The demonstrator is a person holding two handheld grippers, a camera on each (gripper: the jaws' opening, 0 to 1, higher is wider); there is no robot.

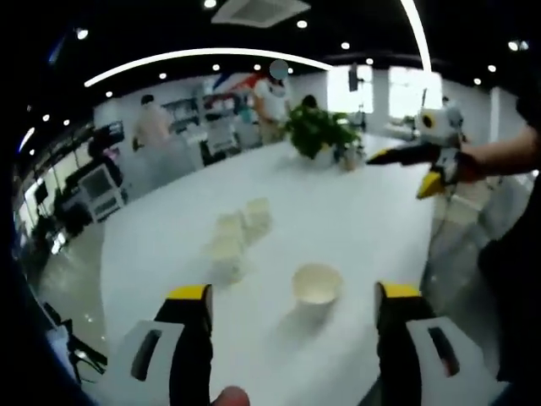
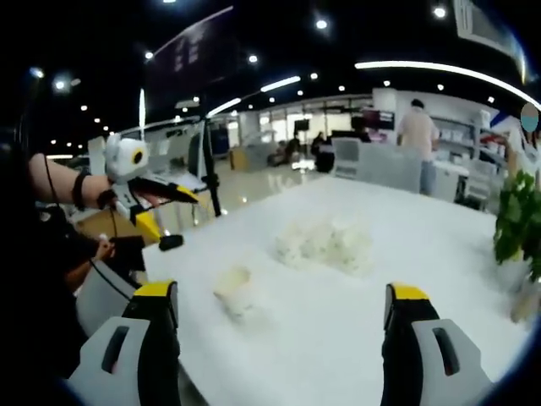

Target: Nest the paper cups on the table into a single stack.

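Both my left gripper (image 1: 292, 317) and my right gripper (image 2: 279, 326) stand with jaws wide and hold nothing, hovering over the white table (image 1: 372, 211). Nearest the left one stands a lone paper cup (image 1: 317, 283), mouth up; the other cups (image 1: 238, 233) cluster beyond it, toward the potted plant (image 1: 319, 131). I should close gently on the lone cup's wall without crushing it, then lower it squarely into a cluster cup.

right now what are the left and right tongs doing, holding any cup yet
Left tongs: open, empty, a paper cup on the table ahead between the jaws.
Right tongs: open, empty.
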